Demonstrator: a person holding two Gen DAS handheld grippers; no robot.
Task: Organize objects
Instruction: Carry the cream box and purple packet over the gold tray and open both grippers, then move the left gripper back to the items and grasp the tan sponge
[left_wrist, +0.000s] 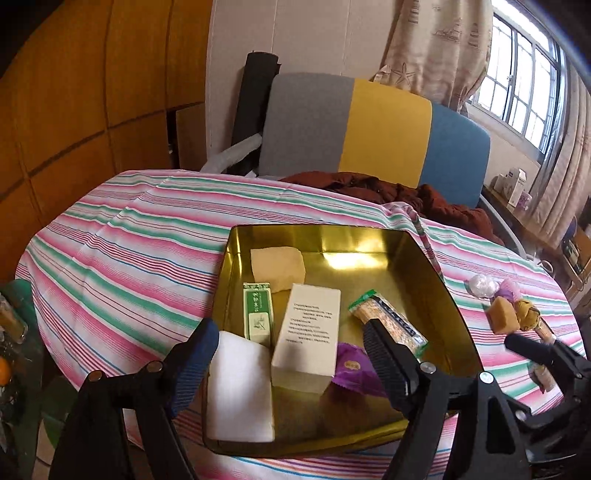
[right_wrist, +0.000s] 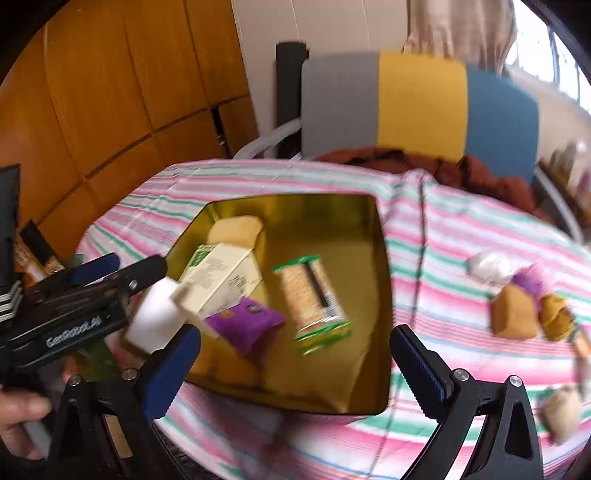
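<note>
Both jaws stand apart and empty: left gripper (left_wrist: 291, 347) over the gold tin (left_wrist: 448, 295), right gripper (right_wrist: 295, 354) near its front edge. Tin holds a cream box (left_wrist: 308, 332), cracker pack (right_wrist: 312, 295), purple packet (right_wrist: 251, 325). About 4 blurred snacks (right_wrist: 517, 310) lie on the striped cloth (left_wrist: 129, 240).

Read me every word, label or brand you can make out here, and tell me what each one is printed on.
"GenRobot.AI": on the black body of the left gripper, seen from the right wrist.
White box in the gold tin: lines of print, too small to read.
Green packet: characters, unreadable.
Cracker pack: blurred.
</note>
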